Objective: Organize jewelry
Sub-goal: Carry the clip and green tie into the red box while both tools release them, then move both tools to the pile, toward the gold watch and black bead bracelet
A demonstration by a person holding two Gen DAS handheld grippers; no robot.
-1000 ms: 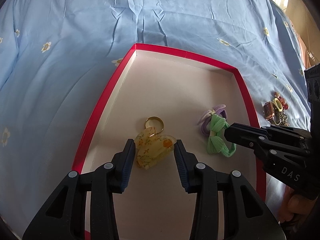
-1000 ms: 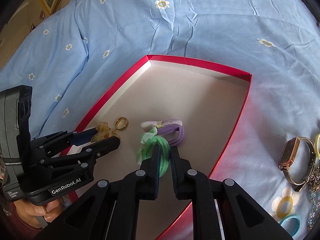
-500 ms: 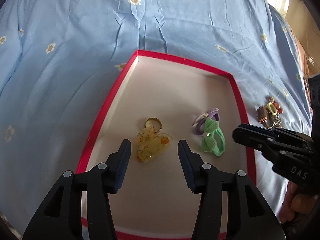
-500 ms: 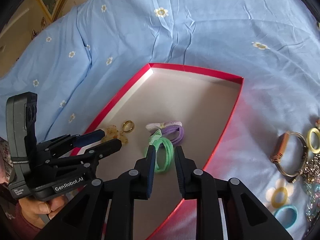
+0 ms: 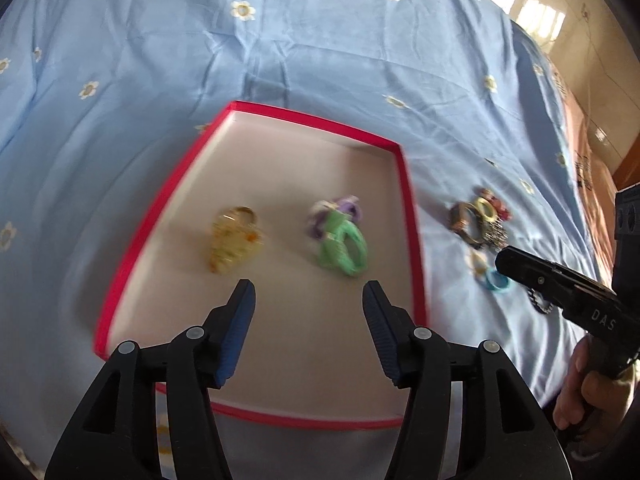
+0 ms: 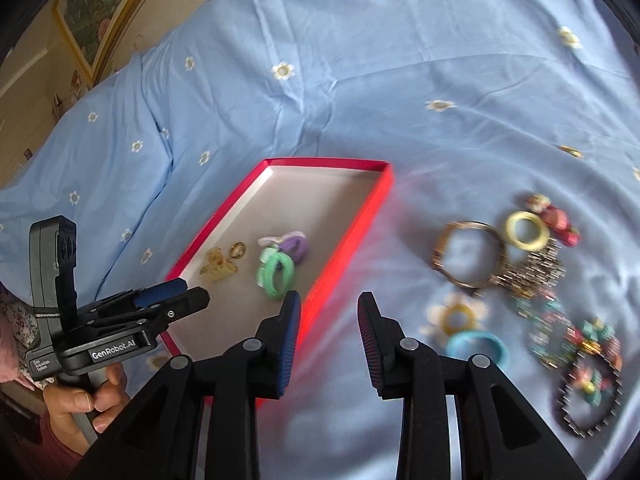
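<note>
On the bed (image 6: 360, 80), the red tray (image 6: 348, 236) ahead-left of the right hand-held gripper (image 6: 329, 334) holds three pieces, both it and the left hand-held gripper (image 5: 308, 312) opening on nothing, so the next pick is likely the loose jewelry pile (image 6: 532, 280) ahead-right.

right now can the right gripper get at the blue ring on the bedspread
Probably yes. The right gripper is empty, its jaws opening, and the blue ring lies flat on the bedspread just to its right, outside the red tray. Nothing lies between them.
</note>
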